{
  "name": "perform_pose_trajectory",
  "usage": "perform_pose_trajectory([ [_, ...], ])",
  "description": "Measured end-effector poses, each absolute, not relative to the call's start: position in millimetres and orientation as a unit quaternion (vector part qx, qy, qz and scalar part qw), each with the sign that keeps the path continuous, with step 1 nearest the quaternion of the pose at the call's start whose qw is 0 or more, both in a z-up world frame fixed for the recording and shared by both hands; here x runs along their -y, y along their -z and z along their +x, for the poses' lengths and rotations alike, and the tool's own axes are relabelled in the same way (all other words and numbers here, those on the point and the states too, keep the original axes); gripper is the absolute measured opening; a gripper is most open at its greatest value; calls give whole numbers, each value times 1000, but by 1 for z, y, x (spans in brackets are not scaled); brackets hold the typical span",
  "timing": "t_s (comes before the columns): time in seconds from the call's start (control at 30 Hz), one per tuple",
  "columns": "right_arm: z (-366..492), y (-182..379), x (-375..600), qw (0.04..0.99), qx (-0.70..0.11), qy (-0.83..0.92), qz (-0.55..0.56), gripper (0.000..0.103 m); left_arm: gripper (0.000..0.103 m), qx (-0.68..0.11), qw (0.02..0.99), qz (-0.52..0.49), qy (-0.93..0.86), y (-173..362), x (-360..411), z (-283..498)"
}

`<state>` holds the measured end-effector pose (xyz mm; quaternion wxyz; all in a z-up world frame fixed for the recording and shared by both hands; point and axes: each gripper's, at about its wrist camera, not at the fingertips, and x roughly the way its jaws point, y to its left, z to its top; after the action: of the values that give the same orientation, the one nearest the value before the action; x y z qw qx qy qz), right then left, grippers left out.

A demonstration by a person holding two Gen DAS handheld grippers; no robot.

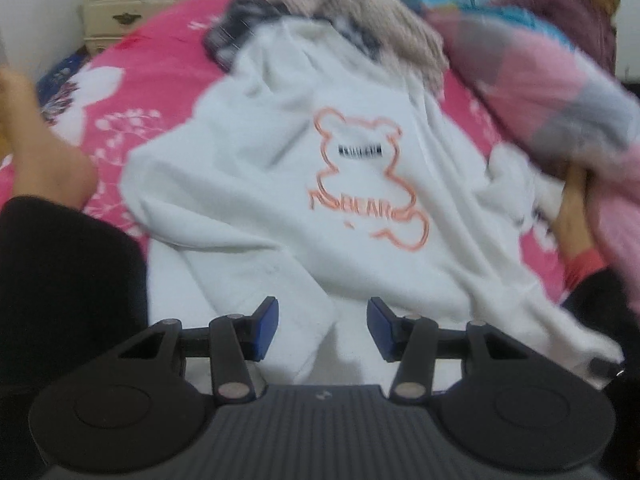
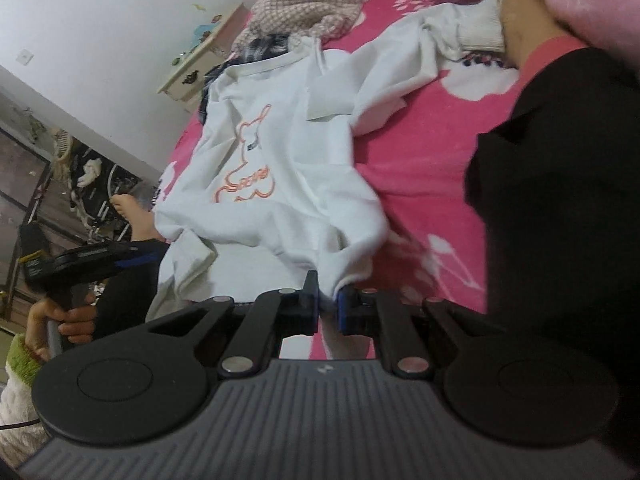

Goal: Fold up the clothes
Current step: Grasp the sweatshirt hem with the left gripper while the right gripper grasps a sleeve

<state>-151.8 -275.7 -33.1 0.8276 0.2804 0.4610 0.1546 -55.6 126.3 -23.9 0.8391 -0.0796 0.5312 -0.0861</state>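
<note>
1. The right gripper [image 2: 329, 305] is pinched tight on a corner of the hem of the white cotton sweatshirt with an orange bear outline printed on its chest [image 2: 280, 152] — the cloth rises from the bed into the blue pads and hangs taut from them.
2. The left gripper [image 1: 323, 328] stands about half open above the near edge of the same sweatshirt [image 1: 280, 168]; nothing sits between its blue pads [image 1: 267, 328], and no cloth touches them. In the right wrist view it appears at the left, held by a hand [image 2: 68, 320] at its grip.
3. The sweatshirt lies spread on the pink floral bedspread [image 2: 420, 200], print upward, with one sleeve trailing off towards the ribbed cuff [image 2: 480, 28] beside a bare foot.
4. Beyond the collar lies a beige waffle-knit garment [image 2: 308, 4], partly over a dark plaid cloth [image 2: 260, 50].
5. Further out — a pink and grey checked quilt [image 1: 560, 92] bunched at the bed's right side in the left wrist view, and a cream chest of drawers [image 1: 124, 0] against the wall.
6. Black-clad legs [image 2: 560, 220] of the person border the bedspread near both grippers.
</note>
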Motion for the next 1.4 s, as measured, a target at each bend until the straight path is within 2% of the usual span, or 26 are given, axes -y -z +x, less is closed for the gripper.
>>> perform_pose_trajectory([
  [0.17, -145, 37, 273, 821, -456, -166, 302, 7, 50, -576, 814, -32, 67, 46, -103, -31],
  [0.33, -145, 39, 277, 818, -446, -176, 318, 7, 50, -611, 790, -37, 38, 71, -97, -9],
  [0.6, -145, 39, 277, 819, -434, -189, 326, 8, 51, -613, 789, -47, -6, 87, -91, -5],
  [0.63, -145, 39, 277, 819, -432, -189, 327, 8, 49, -612, 790, -45, -12, 88, -90, -5],
  [0.7, -145, 39, 278, 820, -429, -189, 329, 8, 37, -604, 796, -29, -28, 88, -86, -7],
  [0.77, -145, 39, 279, 820, -425, -188, 333, 8, 18, -597, 801, -25, -39, 87, -87, -9],
  [0.83, -146, 39, 280, 820, -422, -186, 338, 8, 10, -594, 801, -54, -49, 85, -95, -10],
  [1.0, -147, 44, 287, 813, -425, -177, 356, 8, 8, -563, 811, -149, -50, 45, -128, -42],
  [1.13, -146, 46, 290, 808, -431, -163, 367, 10, 8, -502, 835, -219, -45, -3, -161, -92],
  [1.33, -140, 52, 286, 802, -457, -130, 361, 12, 7, -421, 848, -322, -28, -25, -212, -146],
  [1.37, -138, 53, 284, 802, -465, -126, 352, 15, 7, -419, 847, -326, -29, -23, -216, -150],
  [1.4, -137, 54, 280, 802, -474, -126, 341, 23, 7, -417, 846, -330, -30, -20, -219, -154],
])
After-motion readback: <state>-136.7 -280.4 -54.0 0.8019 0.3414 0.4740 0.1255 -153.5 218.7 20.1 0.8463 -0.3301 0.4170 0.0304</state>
